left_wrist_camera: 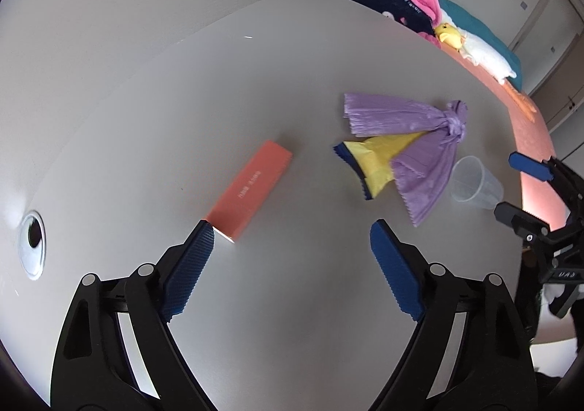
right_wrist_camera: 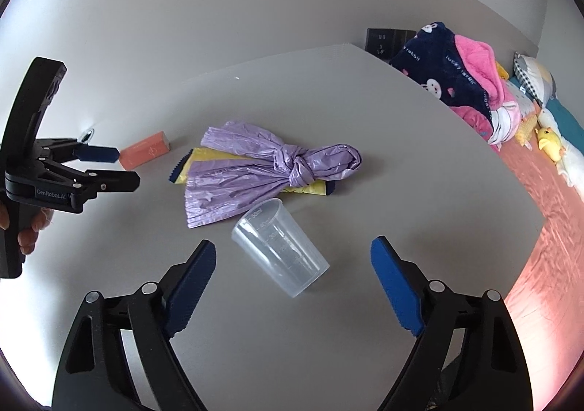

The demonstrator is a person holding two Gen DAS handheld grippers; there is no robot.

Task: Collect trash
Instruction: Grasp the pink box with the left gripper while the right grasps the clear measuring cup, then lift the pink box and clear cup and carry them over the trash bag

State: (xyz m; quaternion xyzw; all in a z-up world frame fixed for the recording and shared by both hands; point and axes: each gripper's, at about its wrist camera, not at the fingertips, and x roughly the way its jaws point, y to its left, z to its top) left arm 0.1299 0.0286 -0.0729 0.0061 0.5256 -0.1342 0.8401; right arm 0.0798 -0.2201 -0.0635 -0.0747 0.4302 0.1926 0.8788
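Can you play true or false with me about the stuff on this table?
1. The clear cup lies on its side. True.
2. The purple bag is tied in a knot. True.
3. The orange box sits inside the cup. False: it lies on the table, apart from the cup, on the other side of the bag.
4. The right tool is squeezing the cup. False: its jaws are open, and the cup lies on the table ahead of them, untouched.
5. A yellow wrapper pokes out from under the purple bag. True.
6. The left tool holds the purple bag. False: it is open and holds nothing.
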